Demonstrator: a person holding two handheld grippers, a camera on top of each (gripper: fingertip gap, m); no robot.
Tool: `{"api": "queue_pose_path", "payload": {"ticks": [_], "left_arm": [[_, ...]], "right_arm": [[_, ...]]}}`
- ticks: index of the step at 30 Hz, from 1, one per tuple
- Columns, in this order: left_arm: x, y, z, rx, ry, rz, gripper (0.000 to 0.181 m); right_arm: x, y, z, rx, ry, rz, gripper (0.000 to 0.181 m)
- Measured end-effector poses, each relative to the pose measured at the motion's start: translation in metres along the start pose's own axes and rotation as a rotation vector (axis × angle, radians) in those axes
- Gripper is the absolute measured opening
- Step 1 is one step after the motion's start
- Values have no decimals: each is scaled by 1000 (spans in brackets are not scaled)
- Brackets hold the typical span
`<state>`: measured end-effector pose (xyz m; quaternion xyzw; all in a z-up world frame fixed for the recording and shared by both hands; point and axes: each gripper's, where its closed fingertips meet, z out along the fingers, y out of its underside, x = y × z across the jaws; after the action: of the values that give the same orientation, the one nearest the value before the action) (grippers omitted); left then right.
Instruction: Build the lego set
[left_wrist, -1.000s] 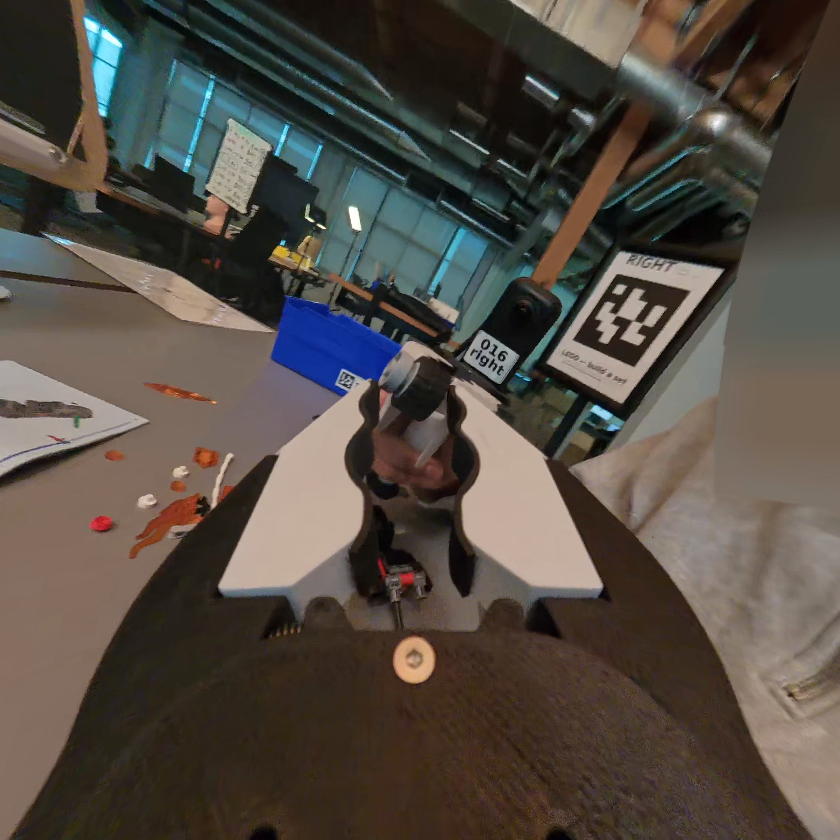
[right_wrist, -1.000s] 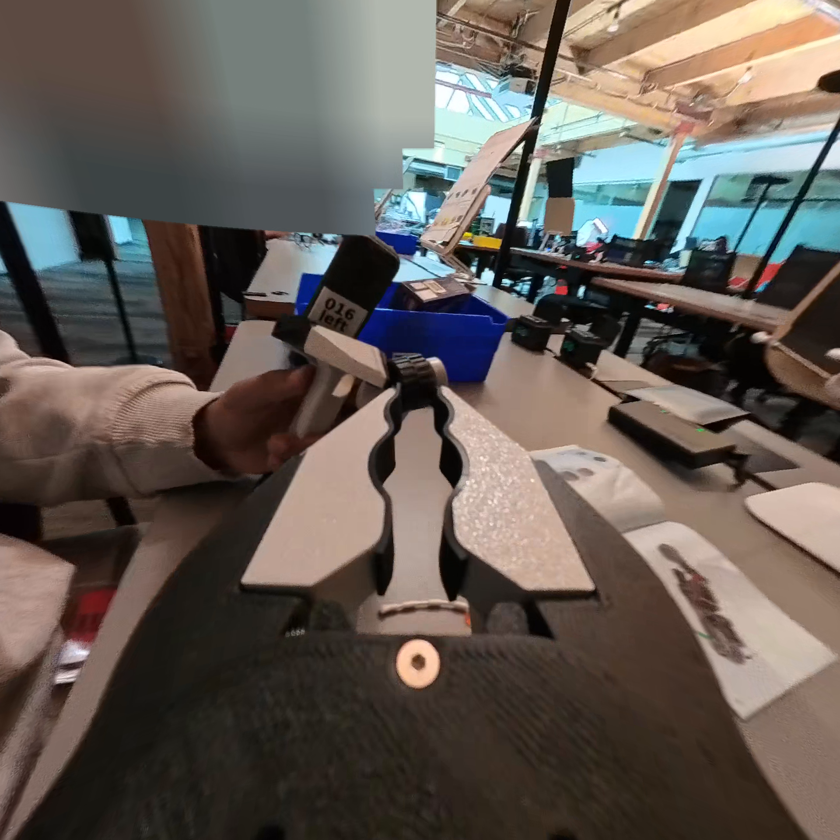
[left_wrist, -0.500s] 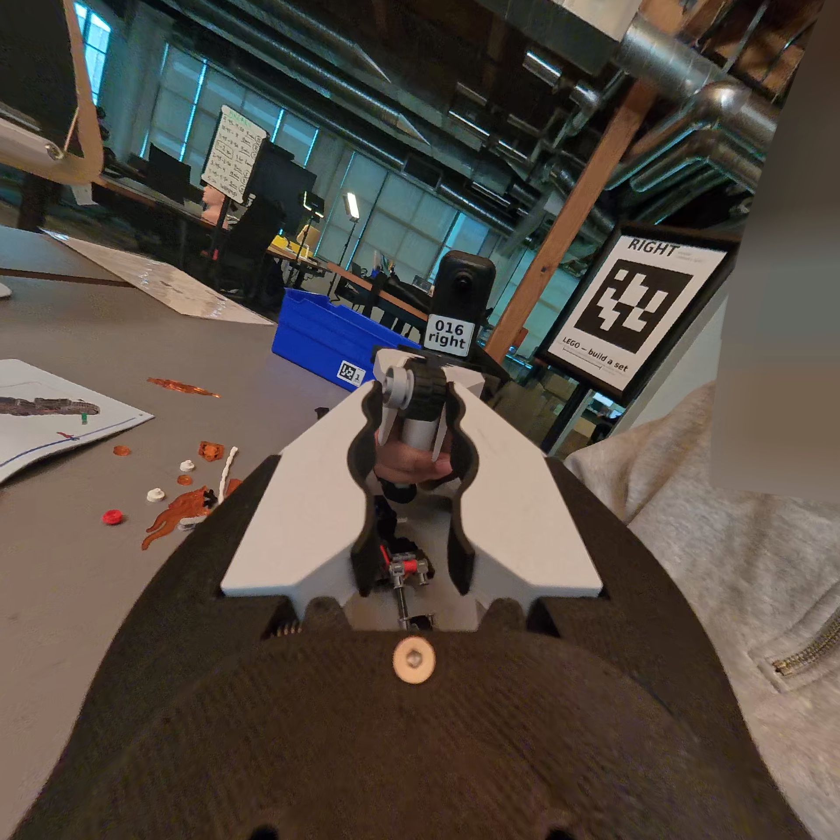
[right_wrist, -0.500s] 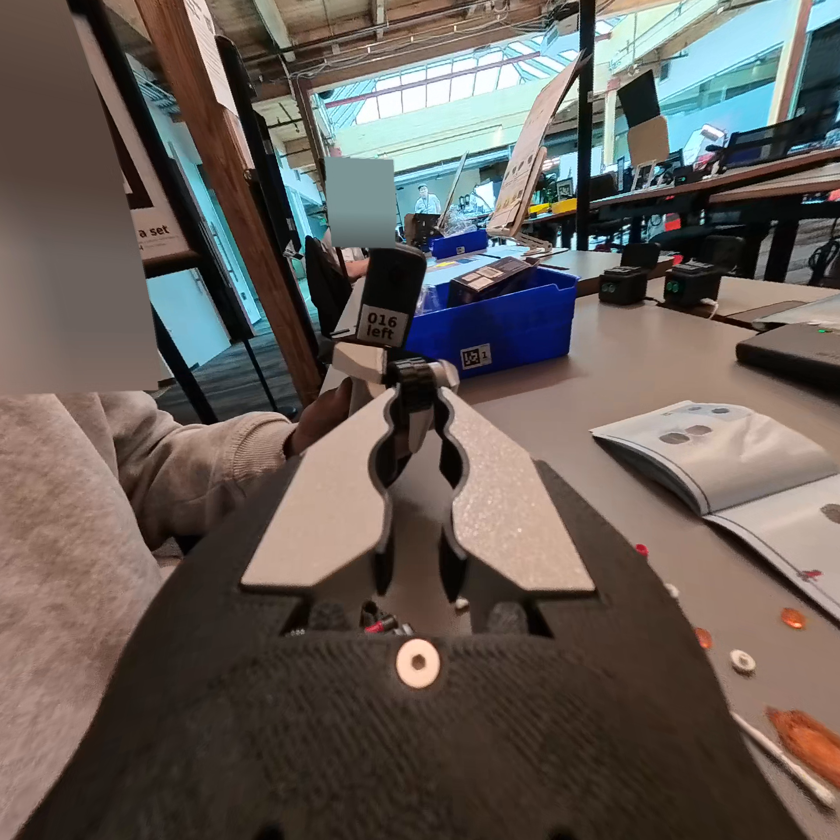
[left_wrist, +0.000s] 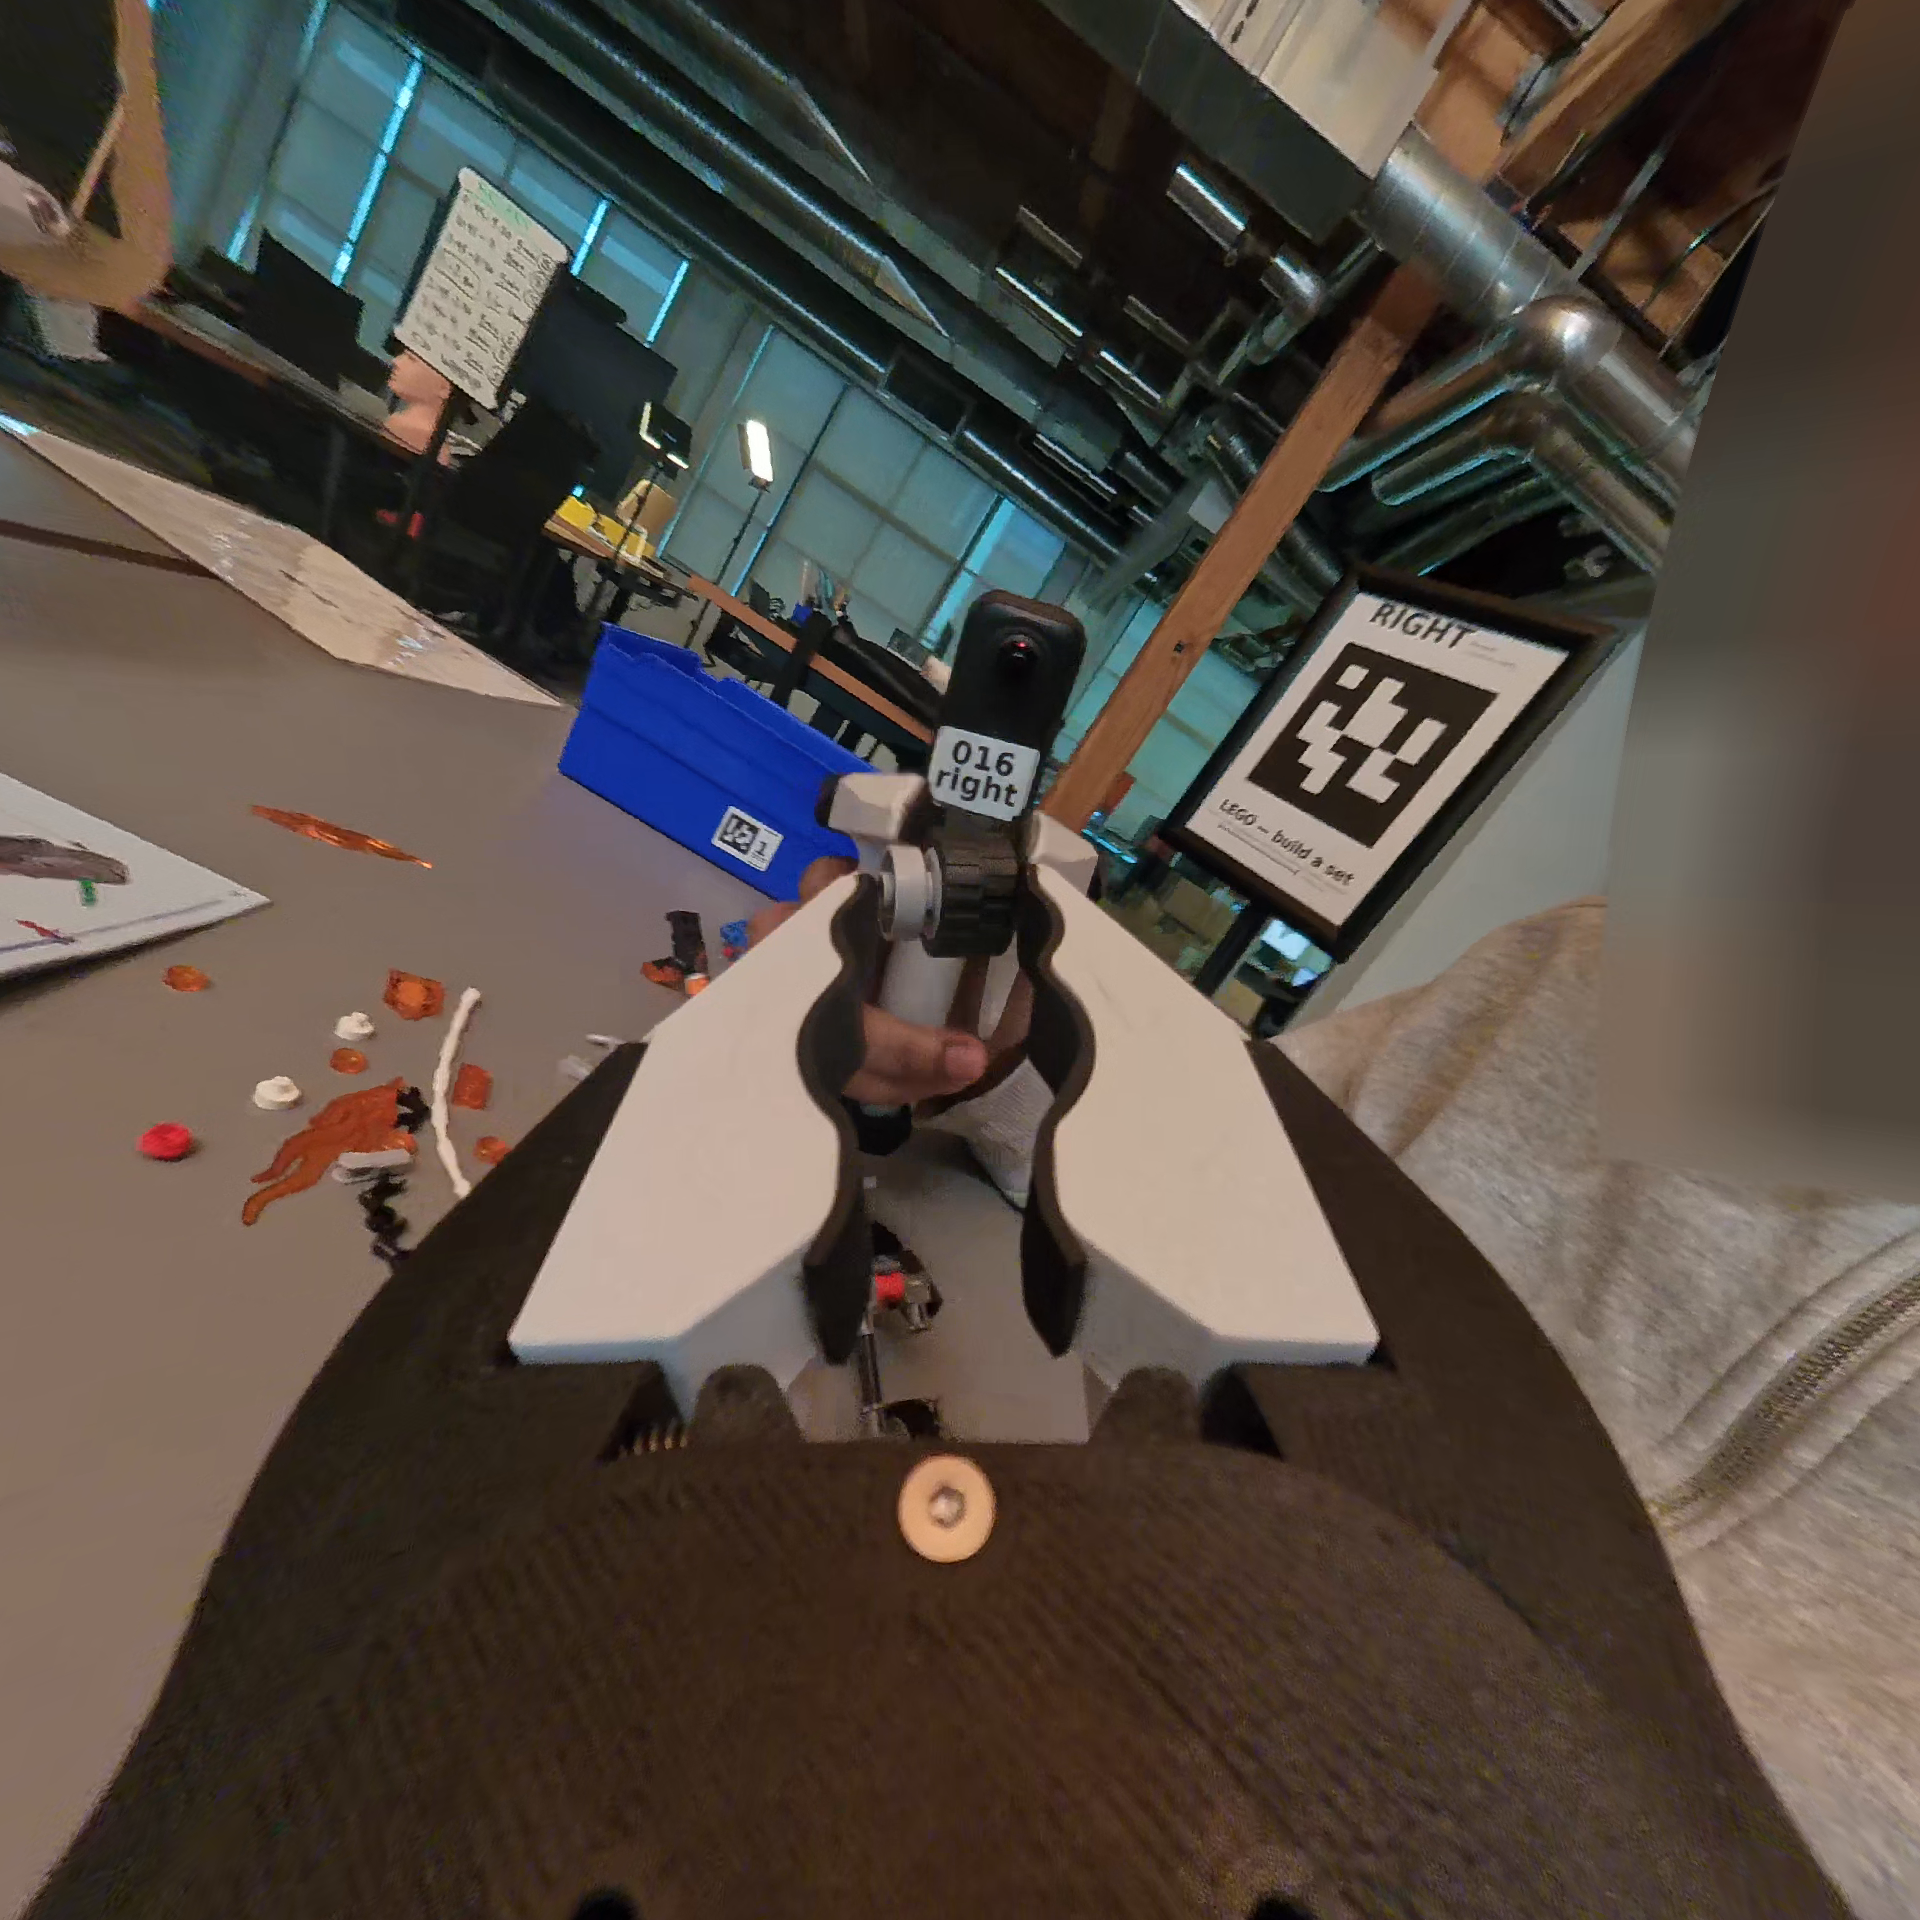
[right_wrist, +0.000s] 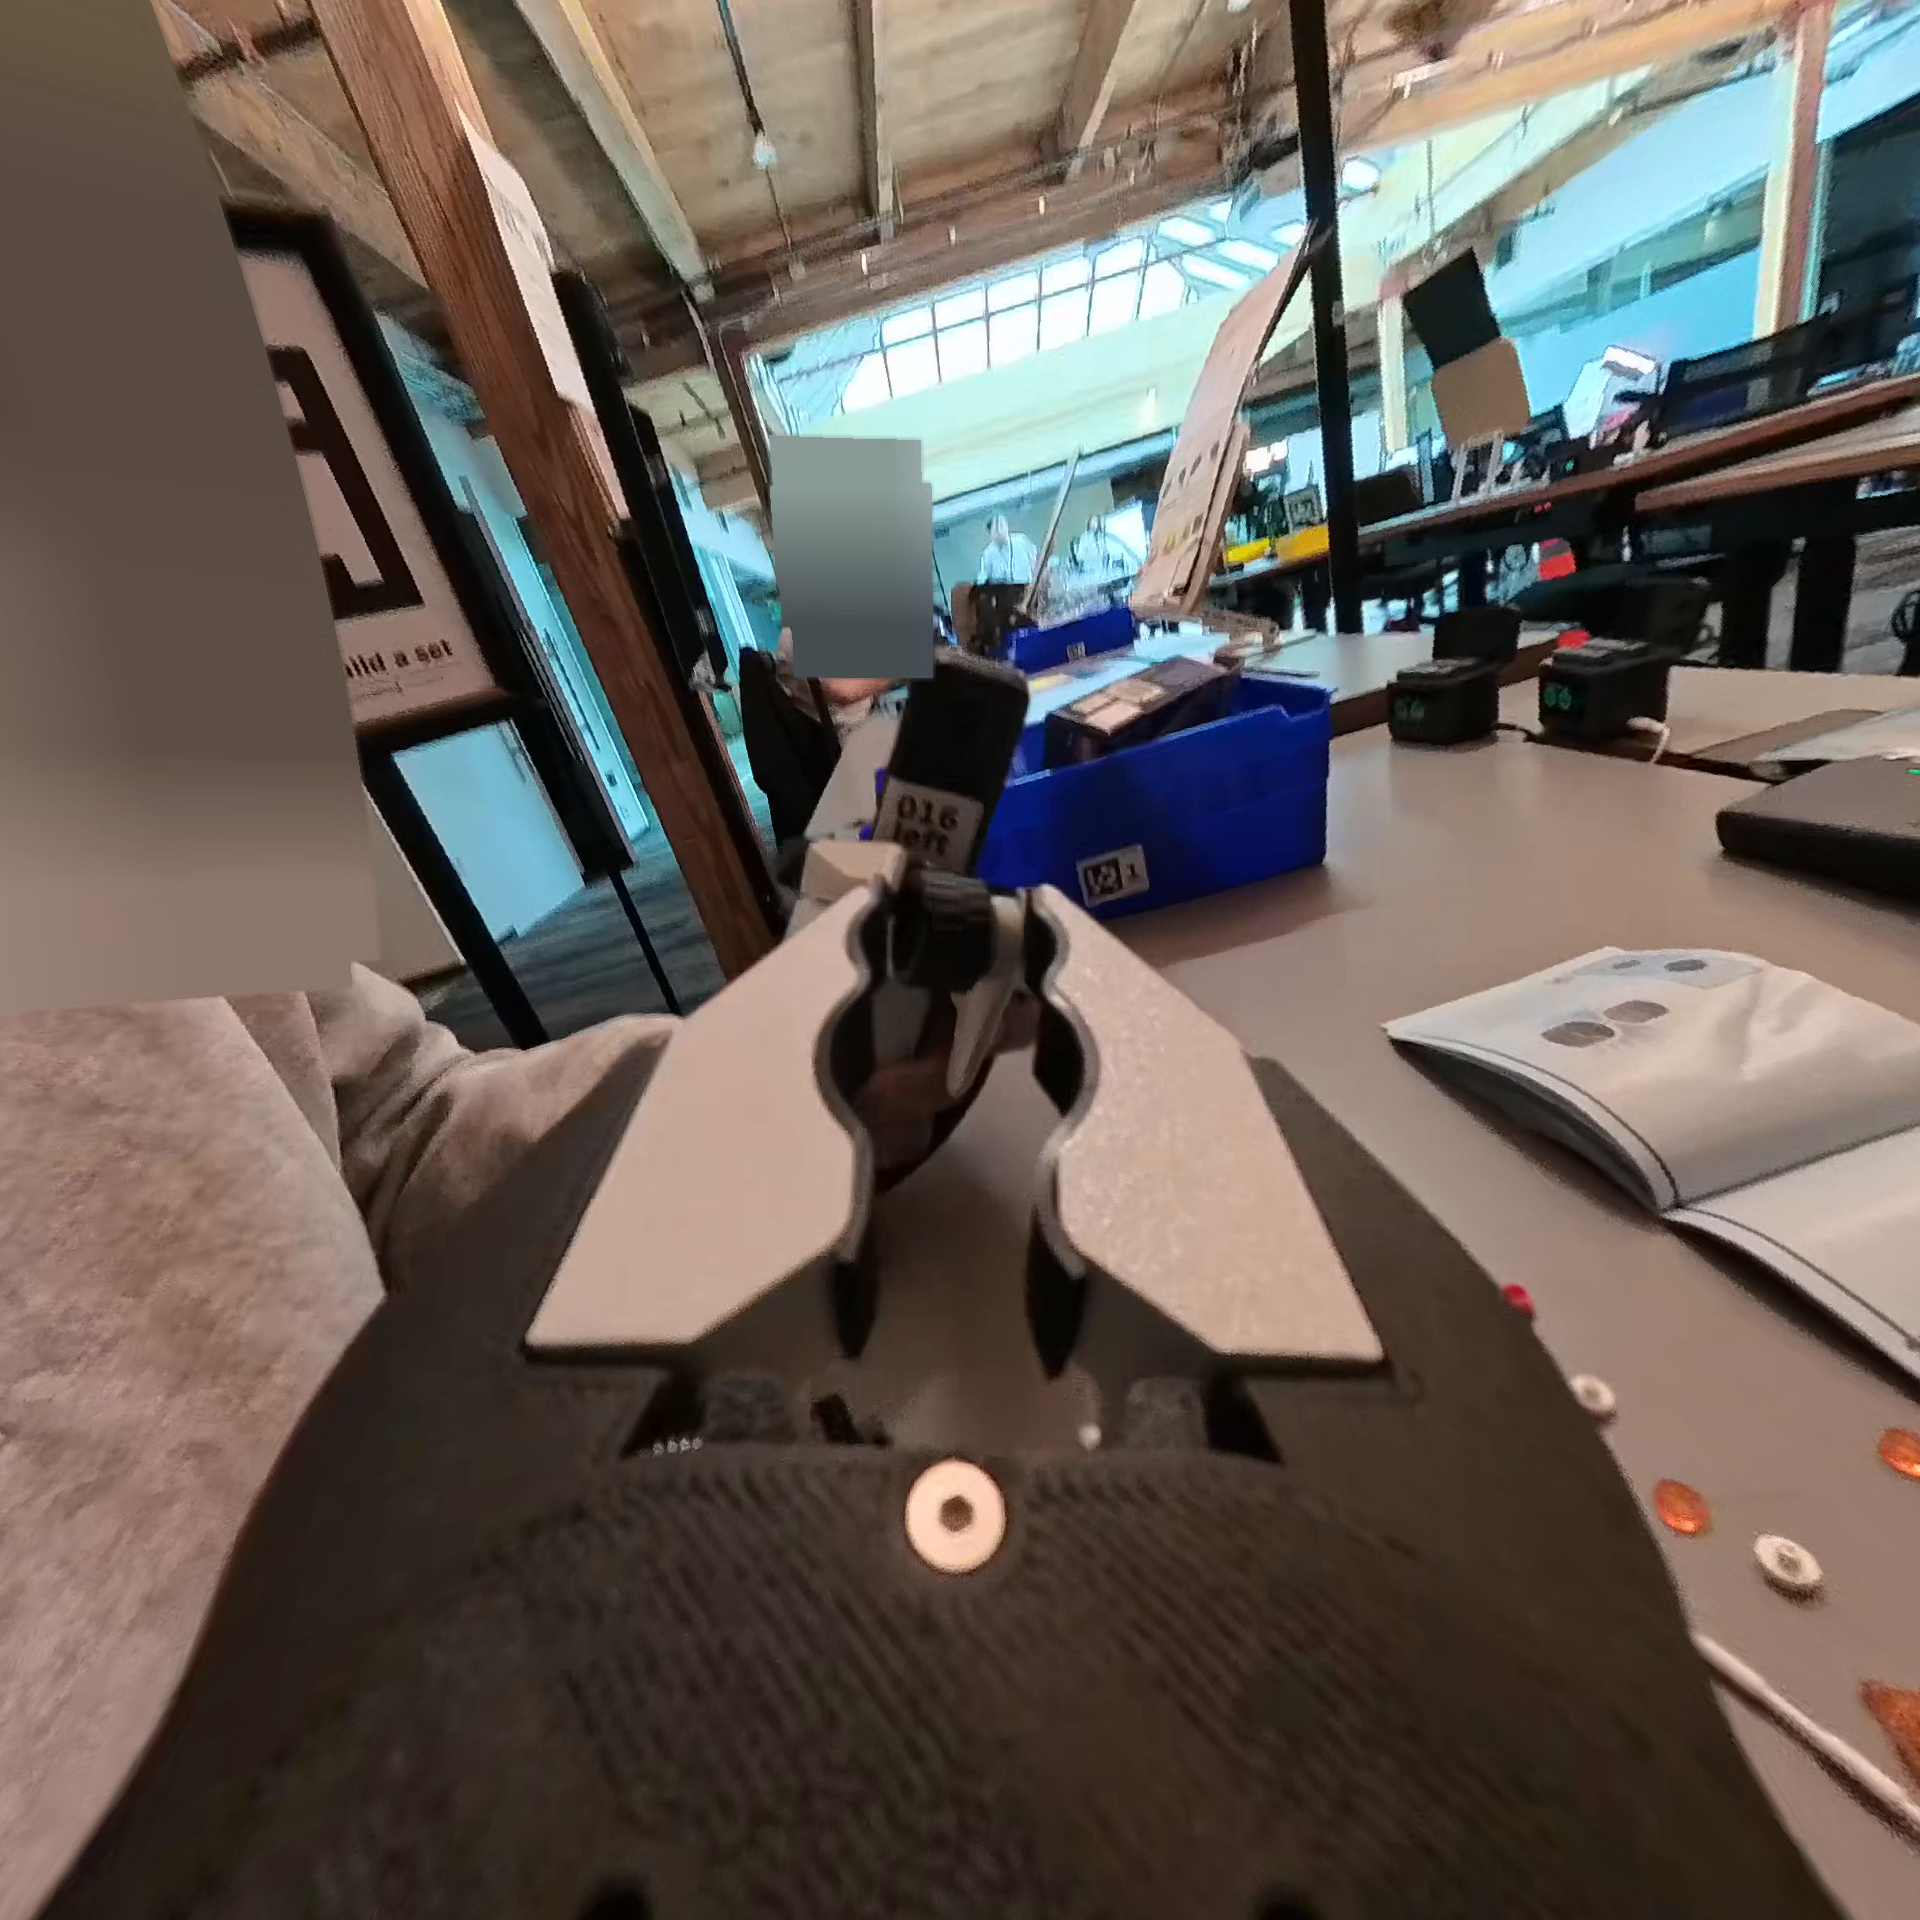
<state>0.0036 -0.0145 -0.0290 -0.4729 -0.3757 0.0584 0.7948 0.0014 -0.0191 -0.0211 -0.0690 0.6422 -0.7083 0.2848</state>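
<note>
Grey and wide, the table (left_wrist: 260, 727) runs across the left half of the left wrist view, with a workshop of pipes, windows and a wooden post behind it. On it, at centre left, lies a scatter of small lego pieces (left_wrist: 353, 1101): orange translucent bits, white round studs, a red stud and a thin white strand. An open instruction booklet (left_wrist: 94, 883) sits at the left edge, and a blue bin (left_wrist: 686, 758) stands farther back near the middle.

At the centre of that view the left gripper (left_wrist: 951, 899) has its fingers (left_wrist: 717, 1143) drawn in narrow at the tips, closed on a small lego assembly (left_wrist: 961, 894) of a black ribbed wheel and a grey hub. Just behind it the other gripper faces the camera, its black camera post rising above the wheel, and a hand shows below between the fingers. Low in the gap, near the gripper's base, a small red and grey piece (left_wrist: 894, 1294) is partly visible.

From the right wrist view, the right gripper (right_wrist: 951, 920) meets the same black wheel (right_wrist: 945, 925) at frame centre; its fingers (right_wrist: 1184, 1164) are narrow and their tips flank the wheel, though whether they actually press it cannot be told. A grey sleeve (right_wrist: 208, 1195) fills the lower left. To the right lie the booklet (right_wrist: 1714, 1081) and loose studs (right_wrist: 1683, 1507).
</note>
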Motion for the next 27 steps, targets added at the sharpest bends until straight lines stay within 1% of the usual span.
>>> {"api": "queue_pose_path", "payload": {"ticks": [1, 3, 5, 7, 9, 11, 16, 19, 20, 22, 27], "left_arm": [[1, 0, 0, 0, 18, -20, 25], [4, 1, 1, 0, 46, -45, 25], [5, 1, 1, 1, 64, -65, 25], [6, 0, 1, 8, 83, -85, 25], [8, 0, 1, 10, 104, -101, 24], [9, 0, 1, 8, 113, -109, 24], [7, 0, 0, 10, 107, -118, 24], [6, -1, 0, 14, 103, -115, 24], [6, -1, 0, 14, 100, -114, 24], [6, 0, 0, 9, 97, -109, 24], [6, -1, -1, 14, 96, -110, 24]], "right_arm": [[0, -4, -1, 25, -3, 18, 24], [2, -5, -3, 31, -12, 56, 20], [3, -3, -3, 26, -29, 107, 24], [-1, -2, -3, 28, -80, 182, 21], [-6, -2, -2, 31, -132, 244, 13], [-9, -1, -2, 28, -159, 272, 12], [-8, 0, -2, 20, -152, 261, 15], [-7, 2, -1, 3, -143, 251, 31], [-7, 6, 0, -20, -137, 243, 32], [-7, 12, 3, -58, -125, 225, 29], [-5, 11, 4, -58, -99, 193, 25]]}}
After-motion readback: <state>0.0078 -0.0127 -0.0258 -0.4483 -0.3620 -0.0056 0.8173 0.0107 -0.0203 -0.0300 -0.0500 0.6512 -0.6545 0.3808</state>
